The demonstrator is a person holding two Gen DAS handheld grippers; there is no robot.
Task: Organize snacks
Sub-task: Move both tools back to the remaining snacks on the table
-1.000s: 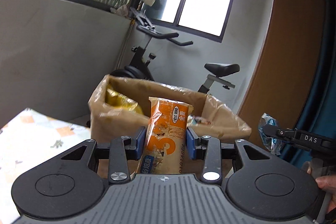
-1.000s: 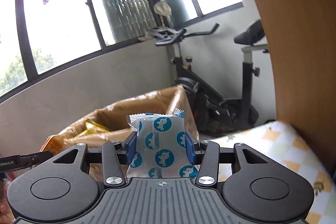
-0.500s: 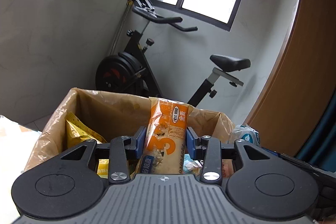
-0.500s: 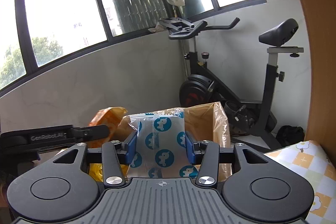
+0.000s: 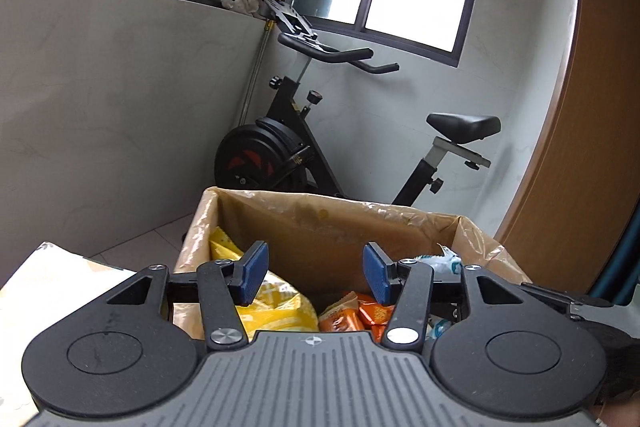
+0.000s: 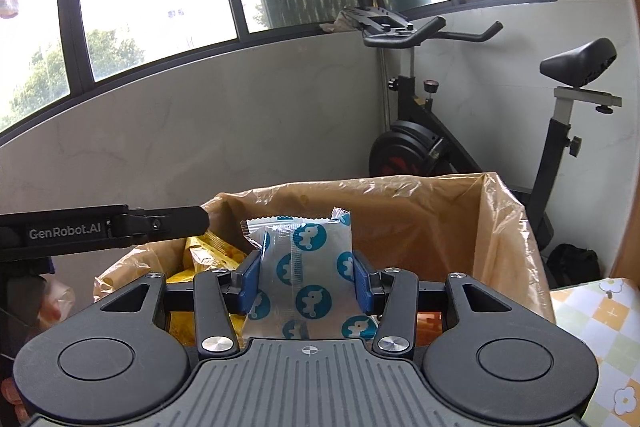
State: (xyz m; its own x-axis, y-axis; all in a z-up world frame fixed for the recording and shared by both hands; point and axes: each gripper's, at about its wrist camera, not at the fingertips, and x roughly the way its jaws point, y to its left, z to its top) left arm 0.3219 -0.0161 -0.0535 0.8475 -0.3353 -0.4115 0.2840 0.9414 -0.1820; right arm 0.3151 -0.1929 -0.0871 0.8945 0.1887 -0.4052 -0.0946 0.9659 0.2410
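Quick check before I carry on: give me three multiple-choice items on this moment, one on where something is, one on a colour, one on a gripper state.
1. Where does the orange snack packet lie?
A. inside the lined cardboard box
B. on the bike seat
C. on the windowsill

2. What colour are the round animal prints on the packet in the right gripper?
A. red
B. teal blue
C. black

3. What is the state of the left gripper?
A. shut on the orange packet
B. shut on nothing
C. open, holding nothing

Answers:
1. A, it lies on the box floor beside the yellow bag, below the left gripper.
2. B, teal circles with white animals cover the clear wrapper.
3. C, the blue fingers stand wide apart with only the box between them.
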